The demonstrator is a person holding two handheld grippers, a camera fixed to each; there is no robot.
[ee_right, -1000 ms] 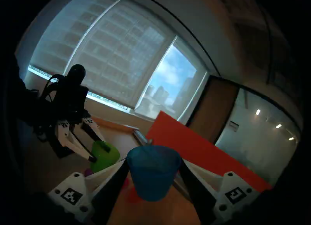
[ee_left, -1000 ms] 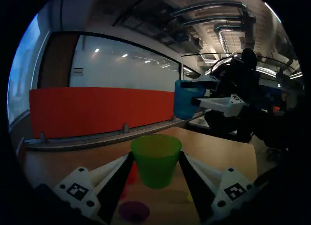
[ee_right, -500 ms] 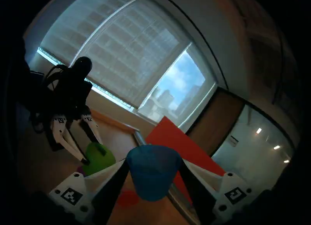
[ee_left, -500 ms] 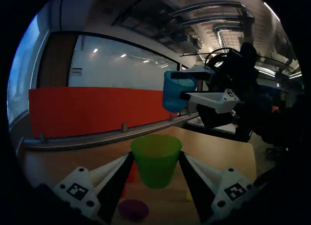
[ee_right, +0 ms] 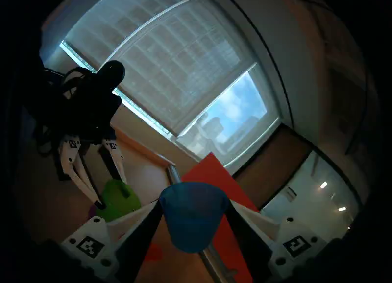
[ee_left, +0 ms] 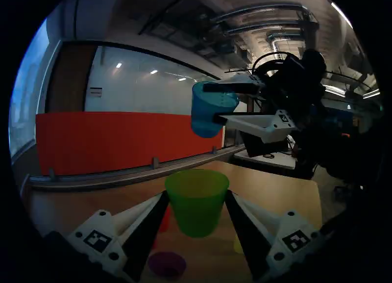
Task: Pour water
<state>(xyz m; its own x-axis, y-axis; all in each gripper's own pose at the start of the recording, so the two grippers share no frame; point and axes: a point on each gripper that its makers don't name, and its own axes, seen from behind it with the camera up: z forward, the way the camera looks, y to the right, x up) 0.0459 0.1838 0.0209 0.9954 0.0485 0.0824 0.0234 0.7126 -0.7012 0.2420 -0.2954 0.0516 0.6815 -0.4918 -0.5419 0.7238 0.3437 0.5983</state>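
We have the left hand-held gripper point(ee_left: 196, 196) clamped on the green cup point(ee_left: 197, 207), both fingers against its sides, cup upright and mouth up, held over the counter point(ee_left: 279, 190). The right hand-held gripper point(ee_right: 193, 210) is clamped the same way on the blue cup point(ee_right: 192, 222).

Key relation, as we see it in the left gripper view: the blue cup sits higher than the green cup, farther off and slightly right, well apart, not over its mouth. Its long axis is close to vertical, tipped slightly. In the right gripper view the green cup lies low and left of the blue one. We judge the blue cup must come across above the green rim, then tip. We can't tell if there is water.

Writing: just square black-and-white markers on the gripper fingers. The wall sign point(ee_left: 96, 91) is too small to read. No brands.
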